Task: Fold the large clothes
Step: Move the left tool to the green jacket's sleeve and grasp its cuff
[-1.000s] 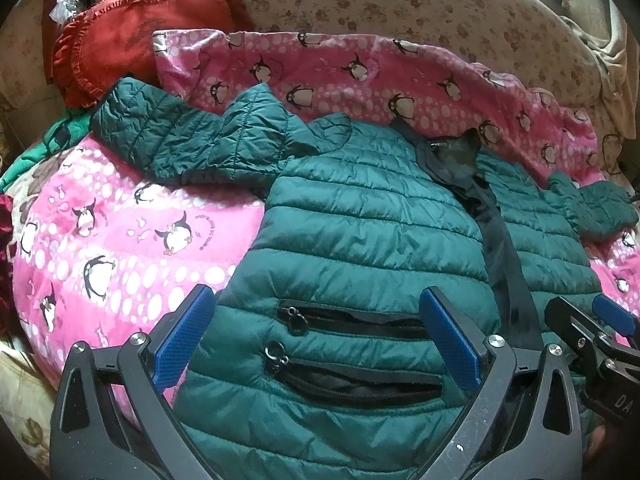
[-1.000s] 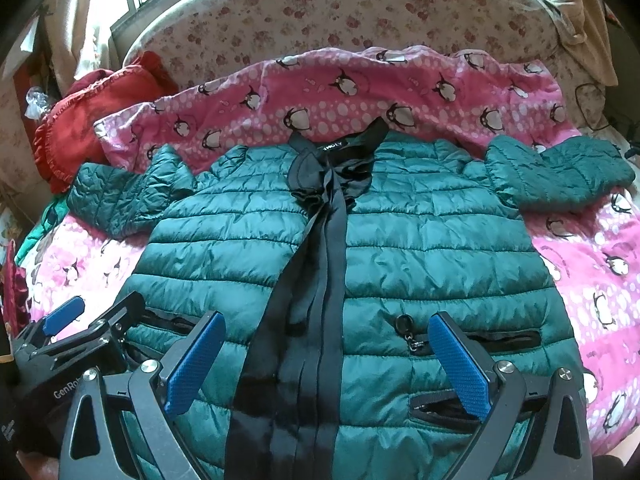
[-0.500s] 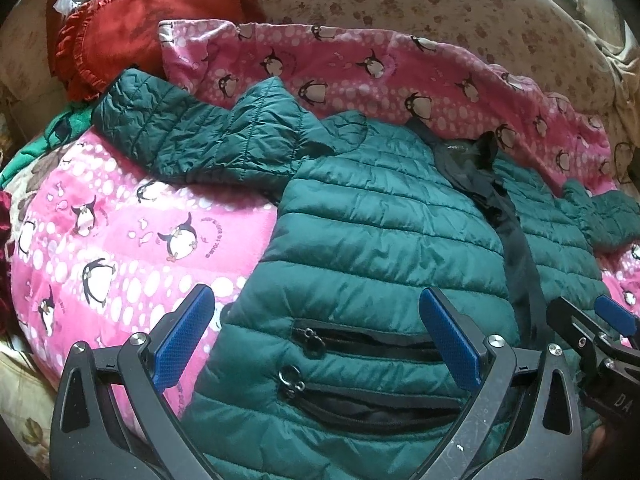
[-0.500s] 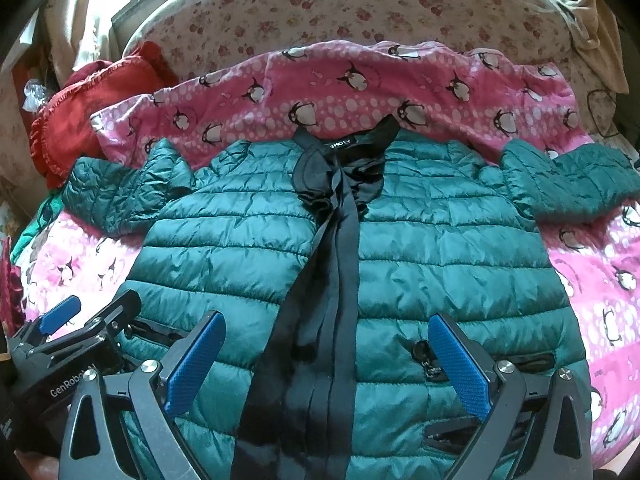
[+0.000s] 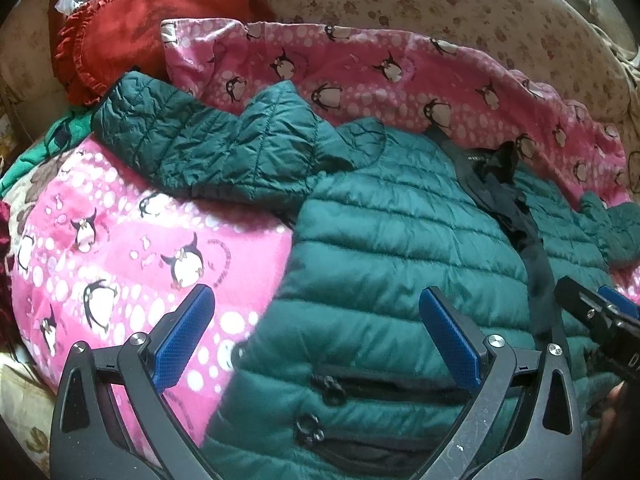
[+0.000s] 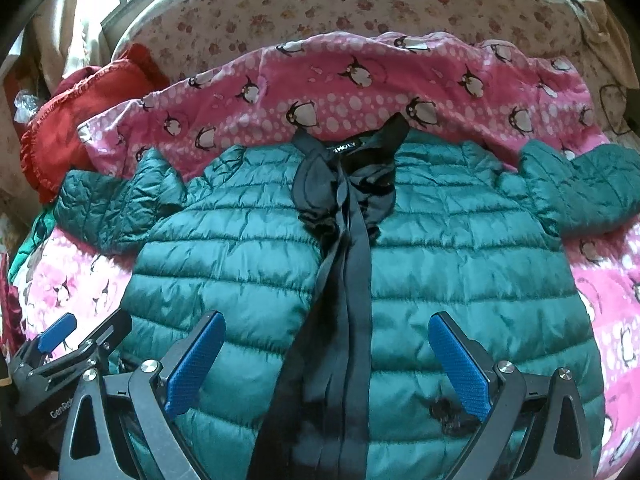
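Note:
A dark green quilted puffer jacket (image 6: pixel 248 264) lies front-up on a pink penguin blanket (image 6: pixel 360 80), with a black zip band (image 6: pixel 348 280) down its middle and both sleeves spread outward. It also shows in the left wrist view (image 5: pixel 400 240), with its left sleeve (image 5: pixel 208 148) crumpled on the blanket. My left gripper (image 5: pixel 316 328) is open and empty above the jacket's left edge, near two pocket zips (image 5: pixel 324 388). My right gripper (image 6: pixel 328 352) is open and empty above the lower middle of the jacket, straddling the zip band.
A red frilled cushion (image 5: pixel 132 36) lies at the back left. A floral sofa back (image 6: pixel 320 4) rises behind the blanket. More green cloth (image 5: pixel 36 152) sits at the far left. Each gripper shows at the edge of the other's view (image 6: pixel 60 352).
Both grippers have moved forward over the jacket, toward its collar. The left one has also shifted left, so more of the pink blanket and the left sleeve show.

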The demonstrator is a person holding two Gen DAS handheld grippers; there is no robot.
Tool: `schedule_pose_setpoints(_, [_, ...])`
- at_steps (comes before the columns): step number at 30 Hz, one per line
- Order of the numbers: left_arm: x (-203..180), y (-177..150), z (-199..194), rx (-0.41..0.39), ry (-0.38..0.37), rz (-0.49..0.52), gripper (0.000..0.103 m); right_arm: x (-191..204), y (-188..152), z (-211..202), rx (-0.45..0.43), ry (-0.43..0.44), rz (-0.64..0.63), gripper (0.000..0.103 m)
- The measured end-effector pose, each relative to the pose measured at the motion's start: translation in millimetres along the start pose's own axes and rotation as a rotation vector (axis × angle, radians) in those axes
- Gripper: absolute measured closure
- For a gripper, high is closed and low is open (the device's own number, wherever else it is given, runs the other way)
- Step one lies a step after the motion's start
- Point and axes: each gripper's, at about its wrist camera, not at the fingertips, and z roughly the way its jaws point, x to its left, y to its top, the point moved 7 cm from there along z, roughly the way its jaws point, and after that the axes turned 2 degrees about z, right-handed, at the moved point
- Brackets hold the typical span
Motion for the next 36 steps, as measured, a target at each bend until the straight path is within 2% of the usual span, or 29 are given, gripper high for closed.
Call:
schedule_pose_setpoints(6, [4.9, 20.5, 11.7, 0.001, 0.006, -0.004, 0.001, -1.6, 24.8, 11.2, 0.021, 0.057, 0.053, 0.002])
schedule_pose_setpoints(9, [7.1, 32.5, 19.1, -0.003, 0.016, -0.011, 0.001, -0.9, 42.2, 16.0, -0.004, 0.048, 0.040, 0.002])
schedule_pose_setpoints(13, [10.9, 47.8, 36.5, 0.010, 0.069, -0.011, 0.001, -3.8, 63.2, 24.6, -0.033, 0.057, 0.053, 0.002])
schedule_pose_setpoints(18, [15.2, 56.8, 55.4, 0.020, 0.061, -0.035, 0.001, -8.7, 81.5, 41.3, -0.035, 0.050, 0.072, 0.002])
schedule_pose_setpoints(28, [27.7, 65.0, 88.2, 0.048, 0.076, -0.052, 0.001, -12.6, 80.8, 85.2, 0.013, 0.043, 0.052, 0.002])
schedule_pose_setpoints(36, [52.5, 74.4, 95.7, 0.044, 0.106, -0.073, 0.001, -5.1, 74.9, 106.7, 0.044, 0.027, 0.045, 0.002])
